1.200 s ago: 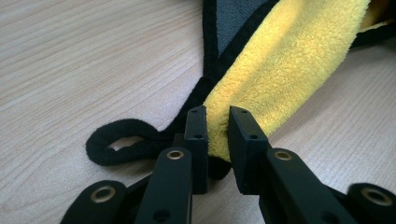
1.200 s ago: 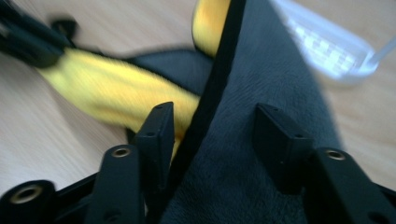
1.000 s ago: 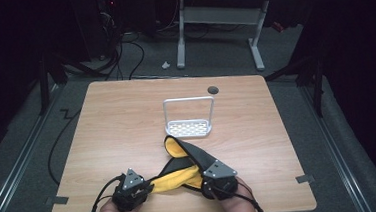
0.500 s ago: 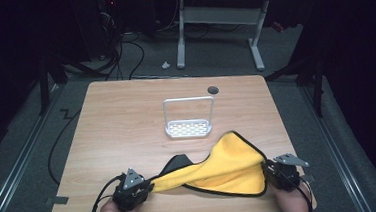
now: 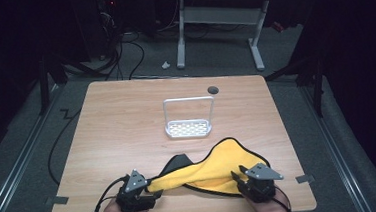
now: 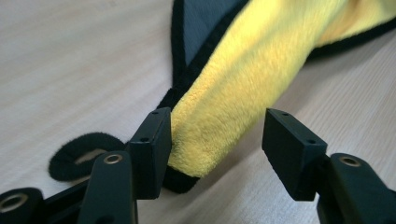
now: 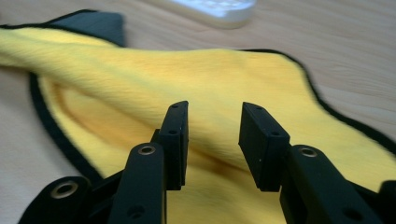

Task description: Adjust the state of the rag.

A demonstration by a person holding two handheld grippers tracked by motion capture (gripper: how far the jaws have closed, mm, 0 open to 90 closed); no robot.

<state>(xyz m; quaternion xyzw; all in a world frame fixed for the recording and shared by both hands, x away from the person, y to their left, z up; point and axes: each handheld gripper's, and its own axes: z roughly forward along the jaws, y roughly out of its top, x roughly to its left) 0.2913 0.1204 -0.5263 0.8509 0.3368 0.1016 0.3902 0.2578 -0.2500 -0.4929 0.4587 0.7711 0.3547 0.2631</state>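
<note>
Lying crumpled along the lower middle of the high view, a yellow cloth (image 5: 215, 170) with a black hem and a grey underside is spread on the wooden table (image 5: 127, 130), between the two grippers near the bottom edge. At its lower-left end the left gripper (image 5: 140, 185) is seen; its jaws have just been opening and stand apart, the cloth's folded tip between them, brushing one pad and clear of the other. At lower right the right gripper (image 5: 242, 178) is placed over the cloth, its jaws also just opened and parted; whether the pads touch the fabric below cannot quite be told. Above the cloth, at frame centre, a white rack (image 5: 188, 128) with an upright wire handle is set, well apart from both.
</note>
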